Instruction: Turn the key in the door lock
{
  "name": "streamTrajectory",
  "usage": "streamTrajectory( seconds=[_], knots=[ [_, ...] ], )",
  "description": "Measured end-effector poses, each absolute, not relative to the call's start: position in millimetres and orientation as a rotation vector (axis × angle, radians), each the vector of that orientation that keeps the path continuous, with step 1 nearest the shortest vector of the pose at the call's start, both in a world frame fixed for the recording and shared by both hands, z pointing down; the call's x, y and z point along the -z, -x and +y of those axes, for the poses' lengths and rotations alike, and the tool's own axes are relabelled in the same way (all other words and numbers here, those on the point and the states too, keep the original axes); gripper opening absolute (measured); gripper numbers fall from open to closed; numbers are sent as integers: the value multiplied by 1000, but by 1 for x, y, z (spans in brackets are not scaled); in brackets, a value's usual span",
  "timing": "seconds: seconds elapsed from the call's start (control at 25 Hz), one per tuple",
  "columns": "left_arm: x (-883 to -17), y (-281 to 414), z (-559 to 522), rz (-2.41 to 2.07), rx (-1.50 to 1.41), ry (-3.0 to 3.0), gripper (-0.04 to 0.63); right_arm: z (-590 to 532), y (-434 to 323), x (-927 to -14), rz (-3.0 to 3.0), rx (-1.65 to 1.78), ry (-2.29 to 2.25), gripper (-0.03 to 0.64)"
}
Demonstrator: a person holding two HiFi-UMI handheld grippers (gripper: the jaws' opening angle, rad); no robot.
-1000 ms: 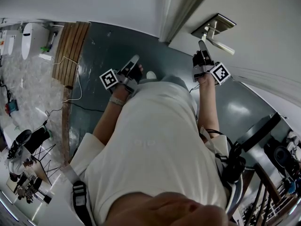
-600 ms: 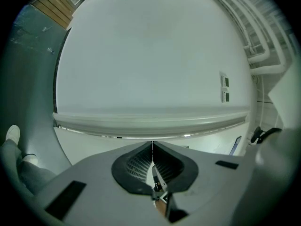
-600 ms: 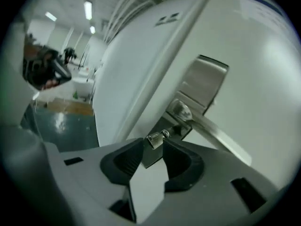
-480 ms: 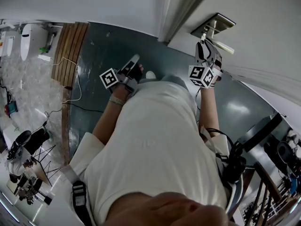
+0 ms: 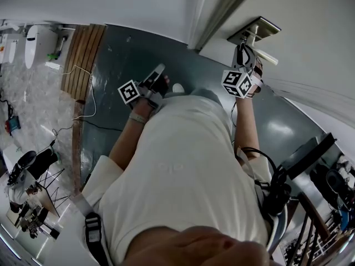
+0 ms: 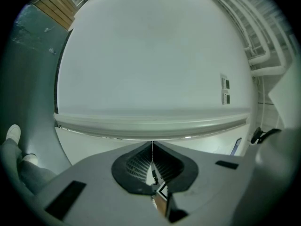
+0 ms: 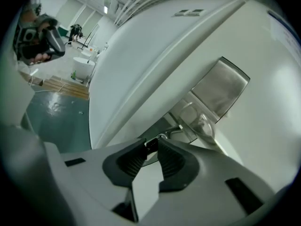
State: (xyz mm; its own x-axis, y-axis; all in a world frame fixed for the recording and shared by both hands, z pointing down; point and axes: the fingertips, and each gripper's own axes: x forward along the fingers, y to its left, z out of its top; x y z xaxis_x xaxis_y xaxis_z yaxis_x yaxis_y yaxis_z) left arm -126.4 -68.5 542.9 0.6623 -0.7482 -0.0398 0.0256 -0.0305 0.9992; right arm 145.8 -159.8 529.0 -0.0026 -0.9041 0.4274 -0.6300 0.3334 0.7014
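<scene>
Key is clamped in your right hand-held gripper, whose jaws have just been closing. Roll about the key's axis; never pry.

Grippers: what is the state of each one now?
Left gripper: closed, empty.
Right gripper: just closed further, holding the small dark key.

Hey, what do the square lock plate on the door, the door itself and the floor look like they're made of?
Square lock plate: brushed metal, probably stainless steel, given its dull grey sheen and soft blurred reflections.
White door: smooth satin surface, painted or laminated; there is no visible grain, and its core can't be told.
Teal floor: glossy coating, perhaps epoxy or vinyl, since it mirrors the ceiling lights.
</scene>
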Motion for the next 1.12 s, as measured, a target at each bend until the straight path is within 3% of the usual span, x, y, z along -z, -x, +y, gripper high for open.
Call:
streamTrajectory(
  seconds=[0.44, 1.12],
  knots=[
    [-544, 125, -67, -638, 682, -1487, 8, -160, -151, -524, -1969, 10, -1609, 86],
    [-544, 128, -68, -645, 691, -1481, 8, -162, -163, -522, -2568, -1519, -1970, 67]
  ],
)
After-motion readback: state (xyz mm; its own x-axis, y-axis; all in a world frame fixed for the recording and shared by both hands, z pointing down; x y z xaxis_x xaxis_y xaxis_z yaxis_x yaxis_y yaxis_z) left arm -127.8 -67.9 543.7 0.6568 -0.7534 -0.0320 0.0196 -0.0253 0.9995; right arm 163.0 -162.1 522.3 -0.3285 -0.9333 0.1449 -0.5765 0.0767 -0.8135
